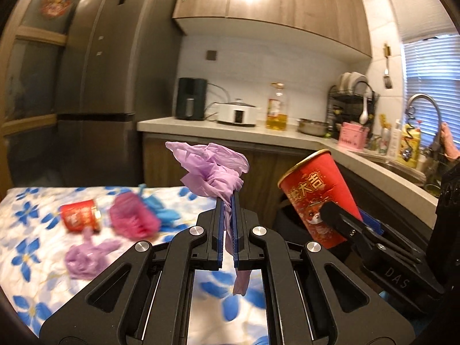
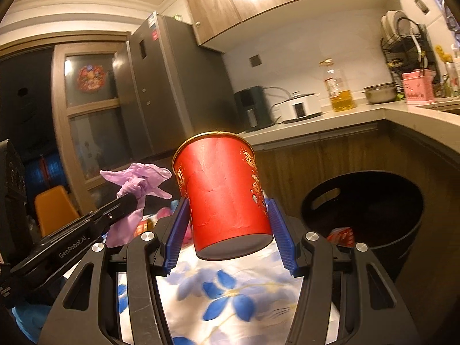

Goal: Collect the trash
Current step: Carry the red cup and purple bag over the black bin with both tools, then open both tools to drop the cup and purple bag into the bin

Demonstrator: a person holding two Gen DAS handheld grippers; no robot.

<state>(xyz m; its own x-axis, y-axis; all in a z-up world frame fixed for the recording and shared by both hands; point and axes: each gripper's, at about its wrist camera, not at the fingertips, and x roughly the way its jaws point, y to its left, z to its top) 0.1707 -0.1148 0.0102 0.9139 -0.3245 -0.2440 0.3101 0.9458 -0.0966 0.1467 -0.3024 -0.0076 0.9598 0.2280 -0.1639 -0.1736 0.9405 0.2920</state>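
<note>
**A:** Both hands are loaded. The left gripper (image 1: 228, 227) has its fingers pressed together on a crumpled purple glove (image 1: 214, 169), which bunches above the tips with a tail hanging below them.

**B:** And the right gripper (image 2: 227, 227) has its blue pads spread partway, clamping the red paper cup (image 2: 222, 192) at its lower wall. The cup stands nearly upright, rim up, base just past the pads, tipped a little.

**A:** So where's the drop? The black bin (image 2: 373, 201) sits off the table's right edge, against the counter cabinets, mouth open, something red already inside.

**B:** That's what matters: seen along the right gripper, the bin lies right of the cup and lower. The right hand looks nearer to it; the glove is out on the far side of the cup from the bin.

**A:** I'd judge the cup goes first. More trash lies on the flowered tablecloth (image 1: 28, 230): another red cup (image 1: 80, 215) on its side, a pink bundle (image 1: 133, 218), a second purple glove (image 1: 86, 258).
</note>
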